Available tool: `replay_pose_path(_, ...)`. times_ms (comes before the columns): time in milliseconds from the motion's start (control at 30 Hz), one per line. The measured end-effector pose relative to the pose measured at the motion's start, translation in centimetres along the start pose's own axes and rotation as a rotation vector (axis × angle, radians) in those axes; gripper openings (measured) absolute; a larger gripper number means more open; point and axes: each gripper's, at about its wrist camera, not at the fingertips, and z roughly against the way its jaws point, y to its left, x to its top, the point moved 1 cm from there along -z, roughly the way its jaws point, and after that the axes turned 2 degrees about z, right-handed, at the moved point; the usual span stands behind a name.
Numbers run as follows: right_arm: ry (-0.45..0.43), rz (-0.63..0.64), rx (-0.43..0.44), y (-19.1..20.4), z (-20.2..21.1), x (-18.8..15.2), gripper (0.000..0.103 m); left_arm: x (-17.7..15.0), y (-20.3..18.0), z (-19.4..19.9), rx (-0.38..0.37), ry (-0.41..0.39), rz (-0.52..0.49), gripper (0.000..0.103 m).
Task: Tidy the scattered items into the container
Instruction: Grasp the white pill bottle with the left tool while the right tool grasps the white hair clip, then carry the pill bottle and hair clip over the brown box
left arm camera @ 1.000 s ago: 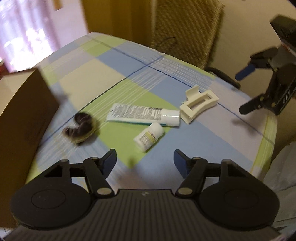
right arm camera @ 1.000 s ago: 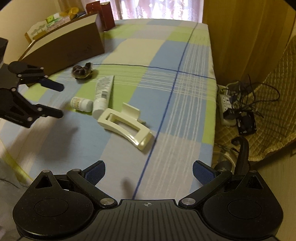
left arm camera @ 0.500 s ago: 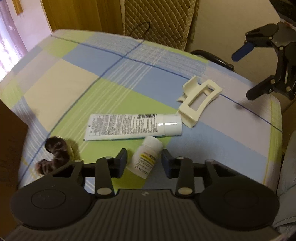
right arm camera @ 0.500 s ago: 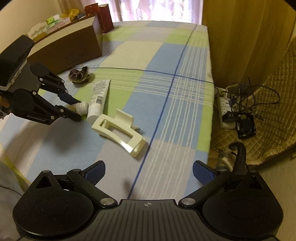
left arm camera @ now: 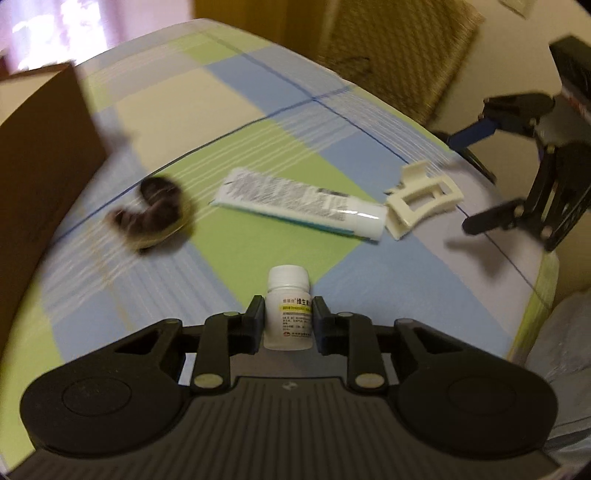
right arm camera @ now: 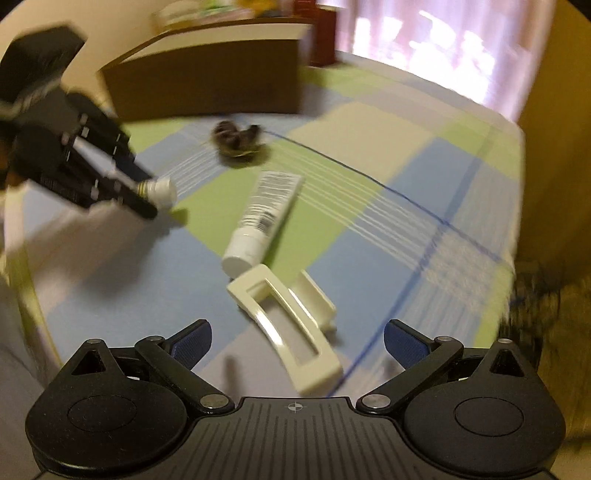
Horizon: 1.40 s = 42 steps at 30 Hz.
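Observation:
My left gripper (left arm camera: 288, 308) is shut on a small white pill bottle (left arm camera: 288, 310) and holds it above the checked cloth; the bottle also shows in the right wrist view (right arm camera: 157, 190). A white tube (left arm camera: 299, 203) lies on the cloth, its cap touching a cream hair claw clip (left arm camera: 421, 197). A dark scrunchie (left arm camera: 151, 212) lies to the left. The brown cardboard box (left arm camera: 40, 166) stands at the far left. My right gripper (right arm camera: 297, 341) is open and empty, just above the claw clip (right arm camera: 291, 328), with the tube (right arm camera: 264, 218) beyond.
The checked tablecloth (left arm camera: 229, 258) covers the table. A quilted chair back (left arm camera: 399, 51) stands beyond the far edge. In the right wrist view the box (right arm camera: 207, 77) stands at the back, with red items (right arm camera: 325, 33) beside it.
My left gripper closed on the pill bottle and lifted it off the cloth. My right gripper moved forward and down toward the claw clip, still open.

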Motion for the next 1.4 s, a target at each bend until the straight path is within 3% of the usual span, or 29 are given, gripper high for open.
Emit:
replay_pose_path(133, 0.009, 0.169, 0.02, 0.3, -1.0, 0.2, 0.103, -0.8, 0.7, 1.3, 0.047, -0.021, 0.079, 0.022)
replay_pose_path(267, 0.01, 0.243, 0.047, 0.3, -1.7, 0.2, 0.1, -2.0, 1.0, 2.6, 0.095, -0.037, 0.136, 0.022)
replay_pose_path(300, 0.016, 0.253, 0.059, 0.3, -1.9, 0.2, 0.083, -2.2, 1.0, 2.9, 0.104, -0.04, 0.148, 0.022)
replay_pose_path(333, 0.029, 0.259, 0.068, 0.3, -2.2, 0.3, 0.074, -2.6, 1.0, 3.2, 0.113, -0.043, 0.16, 0.022)
replay_pose_path(400, 0.035, 0.254, 0.077, 0.2, -2.5, 0.3, 0.073, -3.2, 0.9, 3.6, 0.127, -0.045, 0.186, 0.022)
replay_pose_path(433, 0.032, 0.25, 0.086, 0.1, -2.5, 0.4, 0.056, -3.5, 0.8, 3.8, 0.132, -0.046, 0.196, 0.022)
replay_pose_path(500, 0.043, 0.222, 0.106, 0.0, -2.3, 0.6, 0.044, -4.0, 0.5, 4.1, 0.145, -0.048, 0.211, 0.022)
replay_pose_path(667, 0.055, 0.126, 0.112, 0.2, -0.9, 0.6, 0.044, -5.1, -0.2, 5.1, 0.174, -0.061, 0.243, 0.022)
replay_pose_path(967, -0.048, -0.158, 0.149, -0.4, 2.7, 2.5, 0.044, -5.9, -0.5, 8.0, 0.201, -0.121, 0.275, 0.022)
replay_pose_path(1400, -0.116, -0.234, 0.192, 4.1, 2.3, 10.2, 0.044, -5.0, 4.2, 15.0, 0.192, -0.247, 0.219, 0.022)
